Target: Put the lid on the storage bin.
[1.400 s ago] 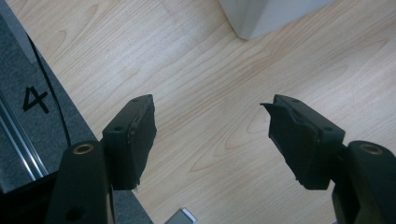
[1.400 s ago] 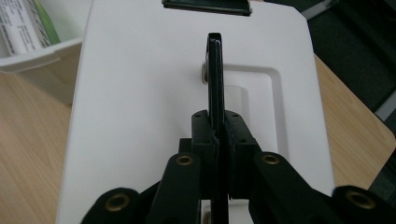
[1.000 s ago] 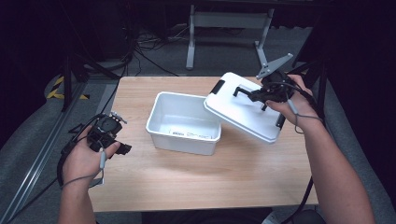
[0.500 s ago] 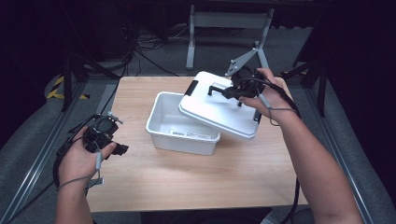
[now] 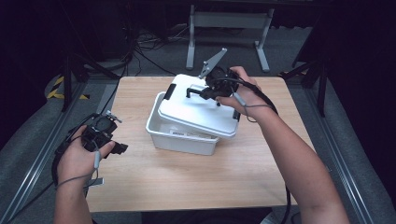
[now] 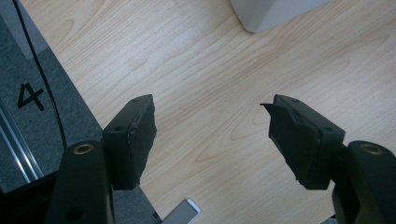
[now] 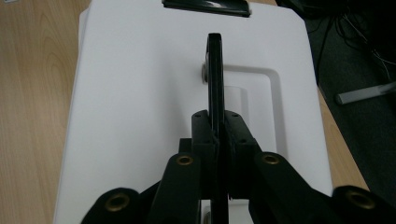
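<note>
Seating lid [image 5: 198, 109] on bin [image 5: 180, 137] at table centre: right gripper [image 7: 215, 122] clamped on lid handle [image 7: 215, 74], so level it, shift toward 9 o'clock; left gripper [image 6: 212, 140], jaws apart, idles at 8 o'clock.

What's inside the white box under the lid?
The lid covers most of the white box. Through the open strip, only bare white inside shows; the rest is hidden.

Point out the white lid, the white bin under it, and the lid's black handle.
white lid [image 5: 196, 109], high view, on its flat top.
white bin [image 5: 182, 140], high view, on its front wall.
black handle [image 7: 215, 70], right gripper view, on the upright bar above the jaws.
</note>
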{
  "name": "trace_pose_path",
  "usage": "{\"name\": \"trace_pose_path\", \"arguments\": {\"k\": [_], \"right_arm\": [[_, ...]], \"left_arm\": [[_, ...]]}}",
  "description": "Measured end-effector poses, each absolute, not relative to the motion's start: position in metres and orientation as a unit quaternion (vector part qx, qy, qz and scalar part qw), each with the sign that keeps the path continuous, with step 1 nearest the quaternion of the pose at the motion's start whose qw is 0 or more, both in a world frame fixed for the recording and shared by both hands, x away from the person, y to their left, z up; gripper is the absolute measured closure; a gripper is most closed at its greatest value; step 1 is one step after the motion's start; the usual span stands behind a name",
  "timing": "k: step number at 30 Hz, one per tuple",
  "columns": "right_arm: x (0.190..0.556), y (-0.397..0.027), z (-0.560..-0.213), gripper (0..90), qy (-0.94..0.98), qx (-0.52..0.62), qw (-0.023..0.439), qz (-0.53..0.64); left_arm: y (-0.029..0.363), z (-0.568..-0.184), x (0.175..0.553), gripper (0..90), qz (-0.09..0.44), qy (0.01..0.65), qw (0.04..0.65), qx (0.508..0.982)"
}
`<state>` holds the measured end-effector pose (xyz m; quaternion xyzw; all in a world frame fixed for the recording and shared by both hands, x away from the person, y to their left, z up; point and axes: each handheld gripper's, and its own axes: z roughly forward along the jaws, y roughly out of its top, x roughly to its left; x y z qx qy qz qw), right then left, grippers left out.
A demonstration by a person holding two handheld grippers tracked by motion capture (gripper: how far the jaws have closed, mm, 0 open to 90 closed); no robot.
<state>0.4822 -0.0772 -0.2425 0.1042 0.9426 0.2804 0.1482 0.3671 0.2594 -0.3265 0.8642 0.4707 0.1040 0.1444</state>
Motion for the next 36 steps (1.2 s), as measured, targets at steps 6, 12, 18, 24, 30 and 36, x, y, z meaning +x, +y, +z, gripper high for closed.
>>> {"name": "trace_pose_path", "arguments": {"k": [6,12,18,24,30,36], "right_arm": [[0.486,-0.063,-0.247,84.7,0.944,0.094,0.144,0.282],[0.490,-0.050,-0.255,84.7,0.947,0.082,0.139,0.279],[0.493,-0.038,-0.263,84.7,0.948,0.068,0.128,0.283],[0.495,-0.029,-0.272,84.7,0.953,0.066,0.124,0.269],[0.499,-0.024,-0.280,84.6,0.958,0.060,0.116,0.257],[0.498,-0.025,-0.282,84.6,0.959,0.055,0.114,0.255]], "left_arm": [[0.260,-0.327,0.368,32.6,0.102,0.467,0.145,0.866],[0.262,-0.326,0.367,32.6,0.103,0.470,0.147,0.864],[0.262,-0.326,0.367,32.5,0.102,0.468,0.148,0.865],[0.263,-0.326,0.366,32.5,0.102,0.469,0.148,0.865],[0.264,-0.325,0.366,32.5,0.102,0.469,0.149,0.865],[0.264,-0.326,0.366,32.6,0.102,0.472,0.150,0.863]]}}
